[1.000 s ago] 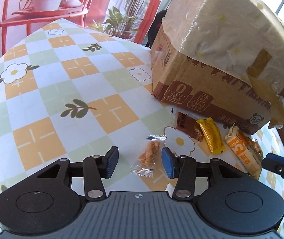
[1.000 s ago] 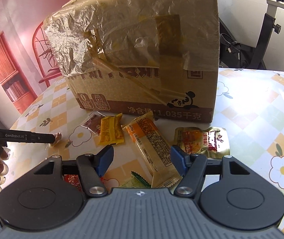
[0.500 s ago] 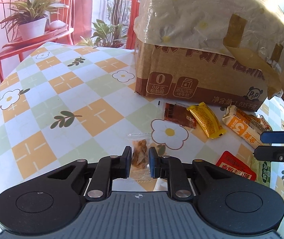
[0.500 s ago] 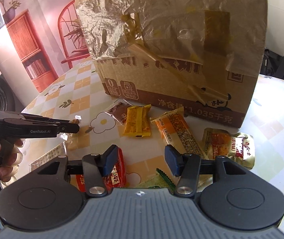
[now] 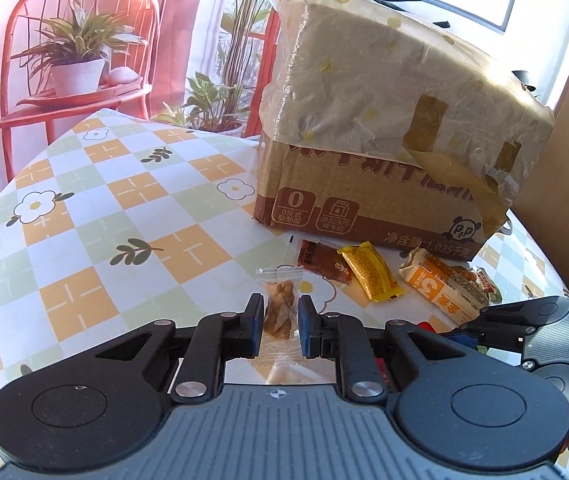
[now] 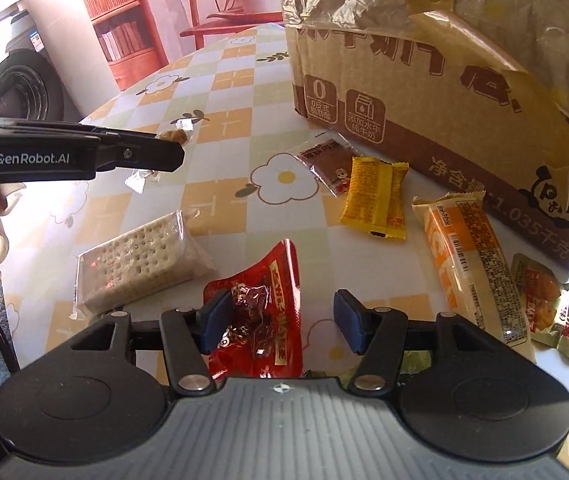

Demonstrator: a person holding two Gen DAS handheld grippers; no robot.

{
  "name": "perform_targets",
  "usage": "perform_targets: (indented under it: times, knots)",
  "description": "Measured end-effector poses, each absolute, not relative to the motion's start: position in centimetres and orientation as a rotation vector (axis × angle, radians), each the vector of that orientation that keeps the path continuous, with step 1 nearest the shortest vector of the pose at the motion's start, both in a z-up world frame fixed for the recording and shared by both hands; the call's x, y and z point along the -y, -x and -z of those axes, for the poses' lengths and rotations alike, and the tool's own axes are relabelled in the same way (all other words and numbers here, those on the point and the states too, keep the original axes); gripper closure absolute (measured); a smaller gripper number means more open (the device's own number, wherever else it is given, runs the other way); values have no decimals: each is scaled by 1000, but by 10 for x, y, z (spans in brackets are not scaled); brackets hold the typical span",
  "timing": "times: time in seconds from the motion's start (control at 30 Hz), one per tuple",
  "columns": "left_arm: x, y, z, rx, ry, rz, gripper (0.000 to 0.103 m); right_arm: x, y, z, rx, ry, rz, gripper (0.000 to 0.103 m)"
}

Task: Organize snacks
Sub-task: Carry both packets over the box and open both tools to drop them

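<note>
Checked tablecloth (image 5: 132, 216) beside a box (image 5: 364, 208). A clear twist snack (image 5: 279, 308) is clamped in the left gripper (image 5: 280, 326), lifted off the cloth. The right gripper (image 6: 282, 322), jaws apart and just opening, is held over a red packet (image 6: 272, 292).

A round table (image 5: 96, 216) wears a checked cloth of orange, pale green and white squares, printed with daisies and leaf sprigs. Beyond its far edge, a red metal chair (image 5: 84, 40) holds a leafy plant in a white pot (image 5: 78, 74). More green plants (image 5: 212, 100) stand beside the chair, near the table's far edge. Off the table's left edge, seen from the right wrist, stands a red wooden bookcase (image 6: 112, 16), with a dark tyre (image 6: 20, 84) to its left.
</note>
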State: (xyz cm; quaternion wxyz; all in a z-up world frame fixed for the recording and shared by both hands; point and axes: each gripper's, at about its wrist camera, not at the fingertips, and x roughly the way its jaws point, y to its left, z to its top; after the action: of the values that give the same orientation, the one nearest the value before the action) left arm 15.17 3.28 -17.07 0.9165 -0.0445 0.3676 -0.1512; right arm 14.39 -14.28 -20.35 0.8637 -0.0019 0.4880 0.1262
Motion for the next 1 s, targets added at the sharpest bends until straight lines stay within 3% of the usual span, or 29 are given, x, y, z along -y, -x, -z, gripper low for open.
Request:
perform_targets:
  times: [0.07,0.13,0.17,0.3,0.7,1.0]
  knots:
    - [-33,-150,170,-756,94,312,84,139,-142,204,-1014,35,-260,50]
    - [-34,-151,169,-756,95,316,84,140,-139,202,-1009,23,-266,76]
    - [-34,-151,169,-755,94,316,84,141,-137,202,-1005,15,-267,81]
    - [-31,-149,166,-744,93,316,84,151,-129,194,-959,-25,-247,89]
    - [-9,-150,124,-651,56,353,84,186,-114,136,-748,-84,-206,90]
    - [7,-179,50,-479,85,363,84,216,-127,47,-502,-46,-165,90]
